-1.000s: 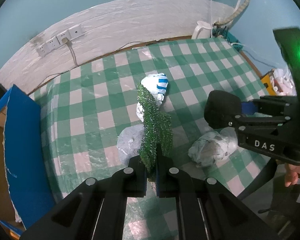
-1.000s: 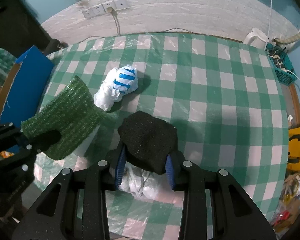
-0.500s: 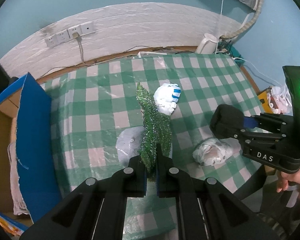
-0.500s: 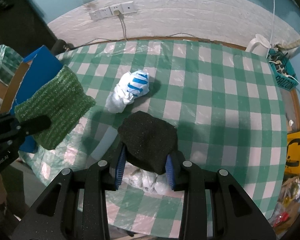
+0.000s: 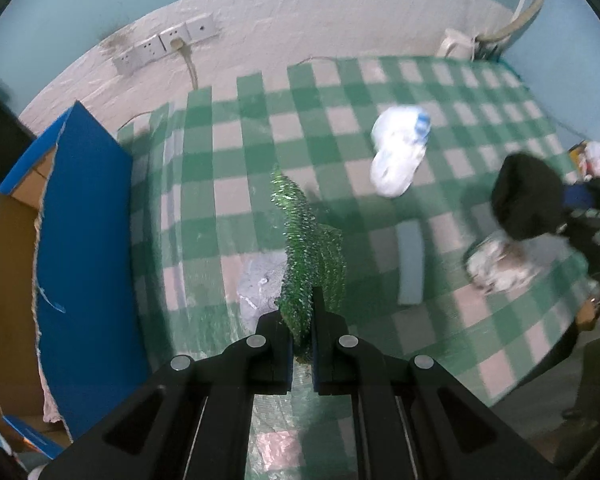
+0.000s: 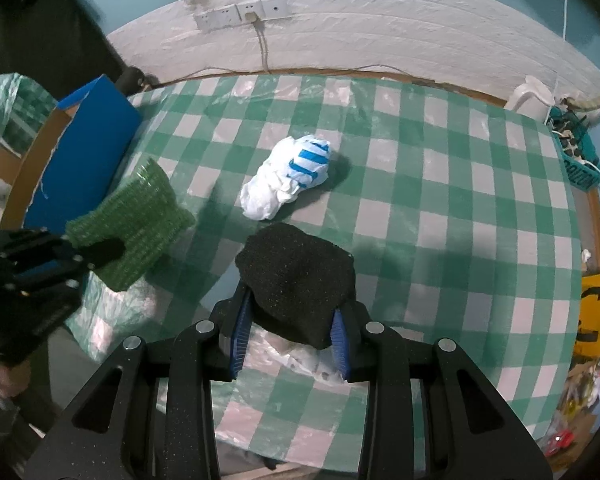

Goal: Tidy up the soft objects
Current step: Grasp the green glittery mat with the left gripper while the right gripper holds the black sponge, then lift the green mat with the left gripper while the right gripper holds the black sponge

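A: Light's dim and cool. The left wrist view is smeared by motion: the tablecloth (image 5: 228, 184) checks streak and the white bundle (image 5: 400, 156) has soft edges.

B: The right wrist view is sharper; the bundle (image 6: 288, 176) shows crisp blue stripes and throws a shadow to its right. The black cloth (image 6: 300, 280) casts a broad soft shadow on the checks.

A: Both views bow hard at the rims, with black corners. The wall (image 6: 380, 28) curves into an arc.
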Tool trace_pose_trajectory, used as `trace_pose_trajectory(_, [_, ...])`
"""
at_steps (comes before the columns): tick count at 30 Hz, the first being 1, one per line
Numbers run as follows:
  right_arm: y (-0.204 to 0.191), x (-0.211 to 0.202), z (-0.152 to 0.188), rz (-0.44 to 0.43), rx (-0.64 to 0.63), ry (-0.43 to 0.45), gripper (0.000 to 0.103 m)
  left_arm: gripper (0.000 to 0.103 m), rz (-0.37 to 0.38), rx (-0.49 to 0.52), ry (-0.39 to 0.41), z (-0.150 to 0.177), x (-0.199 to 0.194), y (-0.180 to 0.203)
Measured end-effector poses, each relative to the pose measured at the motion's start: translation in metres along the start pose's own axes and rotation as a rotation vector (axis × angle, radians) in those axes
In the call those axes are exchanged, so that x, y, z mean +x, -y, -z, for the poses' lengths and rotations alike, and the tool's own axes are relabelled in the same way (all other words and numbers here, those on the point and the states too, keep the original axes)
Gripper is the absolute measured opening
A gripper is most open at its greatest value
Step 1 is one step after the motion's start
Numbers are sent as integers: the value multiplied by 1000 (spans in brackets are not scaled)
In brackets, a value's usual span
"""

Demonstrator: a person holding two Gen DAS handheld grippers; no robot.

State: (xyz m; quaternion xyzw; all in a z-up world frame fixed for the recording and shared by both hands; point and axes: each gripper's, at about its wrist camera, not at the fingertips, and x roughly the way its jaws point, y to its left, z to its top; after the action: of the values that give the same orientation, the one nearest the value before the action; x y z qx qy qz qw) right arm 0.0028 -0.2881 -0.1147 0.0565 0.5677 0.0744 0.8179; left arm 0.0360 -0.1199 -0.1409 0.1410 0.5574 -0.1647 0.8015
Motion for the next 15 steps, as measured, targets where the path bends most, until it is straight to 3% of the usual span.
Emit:
trace_pose_trajectory(10, [3,8,3,-2,10,-15,34,9,-142,80,-22,15,18,32])
trace_pose_trajectory(15, [14,12,11,1,34,-27,34,9,-171,82,-41,15,22,46])
